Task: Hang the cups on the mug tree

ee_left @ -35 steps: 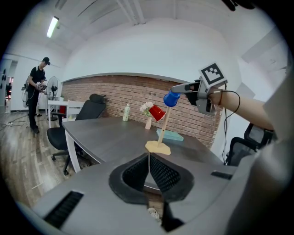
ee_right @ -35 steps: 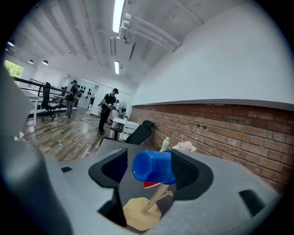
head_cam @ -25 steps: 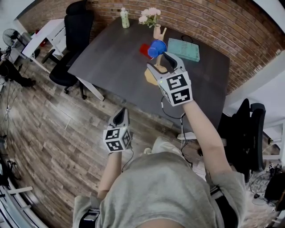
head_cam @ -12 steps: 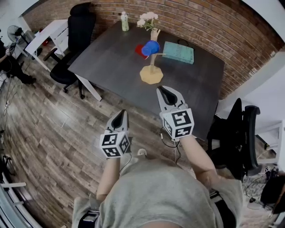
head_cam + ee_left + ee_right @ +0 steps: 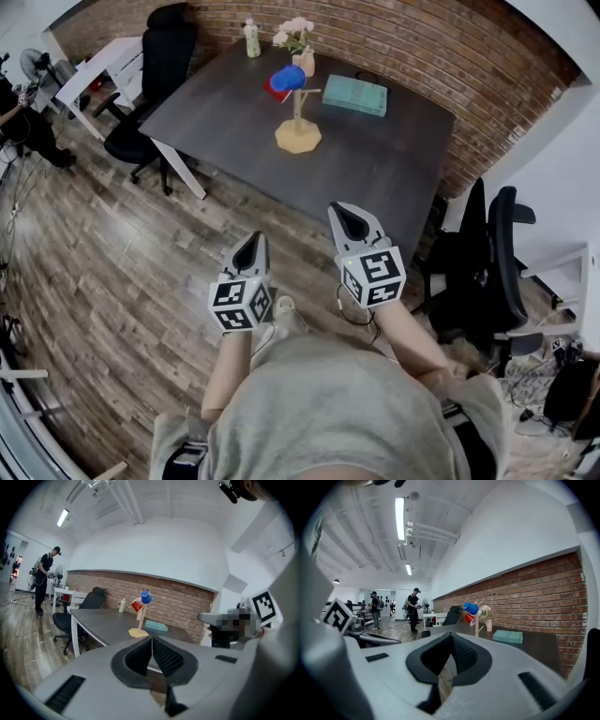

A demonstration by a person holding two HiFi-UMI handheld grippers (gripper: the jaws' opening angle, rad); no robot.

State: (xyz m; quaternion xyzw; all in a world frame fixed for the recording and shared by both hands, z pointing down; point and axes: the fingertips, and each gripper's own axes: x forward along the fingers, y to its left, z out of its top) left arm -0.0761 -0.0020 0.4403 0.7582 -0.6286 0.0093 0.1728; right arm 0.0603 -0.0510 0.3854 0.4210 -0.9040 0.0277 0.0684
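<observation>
Both cups (image 5: 288, 77) hang on the mug tree (image 5: 298, 137) at upper centre; the left gripper (image 5: 248, 250) is closed and empty, the right gripper (image 5: 349, 221) has just been closing on nothing; best keep them back

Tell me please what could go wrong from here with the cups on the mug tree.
The blue cup and the red cup both hang on the same side of the mug tree, so it might tip that way.
The flower vase stands close behind it; a falling cup could knock it.
</observation>
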